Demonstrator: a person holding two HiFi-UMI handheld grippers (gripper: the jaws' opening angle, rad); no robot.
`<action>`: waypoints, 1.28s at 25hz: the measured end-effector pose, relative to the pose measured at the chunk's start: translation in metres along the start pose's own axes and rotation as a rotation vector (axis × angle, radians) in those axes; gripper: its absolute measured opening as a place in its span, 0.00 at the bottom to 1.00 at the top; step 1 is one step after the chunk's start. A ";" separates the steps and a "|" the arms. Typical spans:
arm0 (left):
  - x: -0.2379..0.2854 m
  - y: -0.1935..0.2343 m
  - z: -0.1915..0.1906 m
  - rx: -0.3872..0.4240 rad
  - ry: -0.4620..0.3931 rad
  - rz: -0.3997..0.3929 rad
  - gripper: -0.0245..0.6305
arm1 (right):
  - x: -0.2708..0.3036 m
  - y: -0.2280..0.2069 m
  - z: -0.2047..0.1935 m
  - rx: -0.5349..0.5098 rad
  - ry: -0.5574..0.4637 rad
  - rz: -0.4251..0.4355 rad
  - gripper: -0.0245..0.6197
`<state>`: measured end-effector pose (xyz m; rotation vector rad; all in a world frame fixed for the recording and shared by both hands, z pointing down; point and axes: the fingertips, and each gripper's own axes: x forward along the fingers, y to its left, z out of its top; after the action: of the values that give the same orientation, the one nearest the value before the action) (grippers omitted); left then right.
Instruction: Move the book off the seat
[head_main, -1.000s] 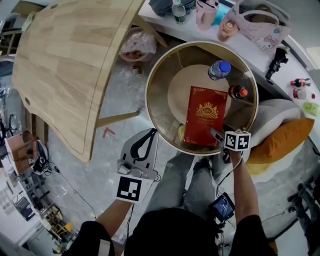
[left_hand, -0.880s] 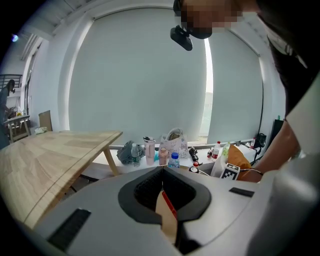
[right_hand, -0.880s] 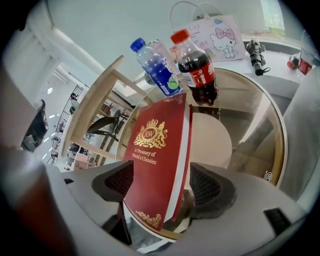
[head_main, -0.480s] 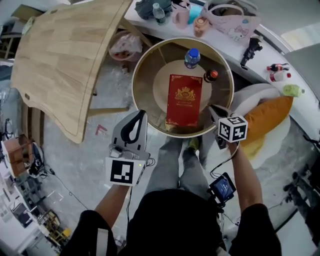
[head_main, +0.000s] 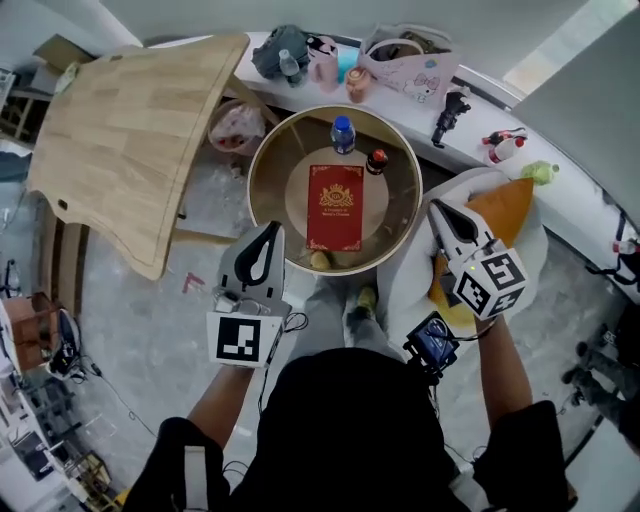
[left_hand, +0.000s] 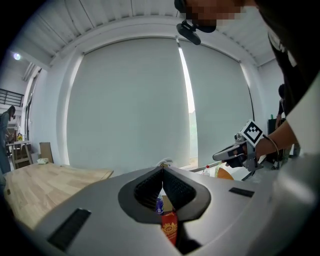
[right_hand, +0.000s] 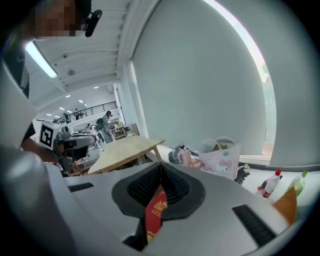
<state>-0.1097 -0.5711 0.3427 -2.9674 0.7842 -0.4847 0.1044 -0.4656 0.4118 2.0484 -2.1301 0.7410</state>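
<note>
The book lay flat, red cover up, in the middle of the round glass table, well apart from the white seat and its orange cushion on the person's right, so the moving step looked done and this was the letting-go end of the task. The left gripper hung near the table's near rim with its jaws pressed together on nothing. The right gripper hung above the cushion; its jaws had just been closing, and its own view showed the tips met with nothing between them, the book only glimpsed far off past them. The book's long axis ran away from the person, its top edge pointing towards a blue-capped bottle and a red-capped bottle at the far side of the table, its gold crest upright as read from the person's side. Little seemed left to do; any next move called only for keeping both grippers clear of the book and the bottles
</note>
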 end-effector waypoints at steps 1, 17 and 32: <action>-0.005 -0.004 0.007 0.010 -0.010 0.002 0.06 | -0.015 0.002 0.013 -0.009 -0.026 -0.004 0.06; -0.075 -0.046 0.074 -0.001 -0.209 0.036 0.06 | -0.178 0.014 0.091 -0.143 -0.252 -0.141 0.06; -0.092 -0.047 0.084 -0.013 -0.240 0.057 0.06 | -0.168 0.030 0.082 -0.155 -0.237 -0.134 0.06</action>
<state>-0.1378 -0.4894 0.2411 -2.9296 0.8445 -0.1172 0.1127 -0.3453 0.2650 2.2627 -2.0606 0.3185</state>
